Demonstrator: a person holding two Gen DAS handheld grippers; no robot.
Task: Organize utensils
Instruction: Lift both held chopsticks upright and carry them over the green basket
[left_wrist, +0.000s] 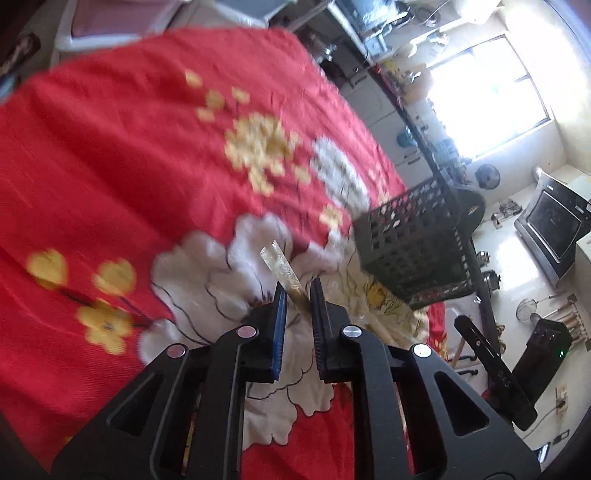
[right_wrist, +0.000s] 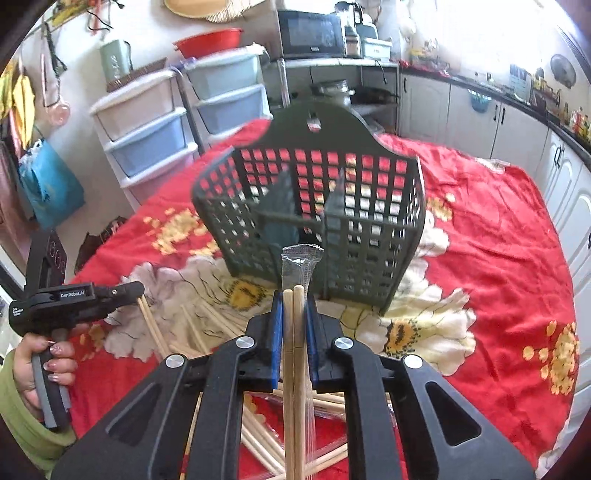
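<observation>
My right gripper (right_wrist: 294, 295) is shut on a pair of wooden chopsticks in a clear plastic sleeve (right_wrist: 294, 350), pointing at the dark green slotted utensil basket (right_wrist: 310, 218) just beyond it. My left gripper (left_wrist: 297, 291) is shut on another clear-sleeved pair of chopsticks (left_wrist: 282, 271), held above the red flowered tablecloth (left_wrist: 110, 166). The basket (left_wrist: 417, 247) shows to its right. The left gripper (right_wrist: 92, 295) also shows at the left in the right wrist view, held by a hand. Several loose chopsticks (right_wrist: 192, 328) lie on the cloth.
Plastic drawer units (right_wrist: 147, 136) stand behind the table at the left. A microwave (right_wrist: 310, 33) sits on a shelf behind. White cabinets (right_wrist: 480, 118) and a counter run along the right. The table edge falls off at the left.
</observation>
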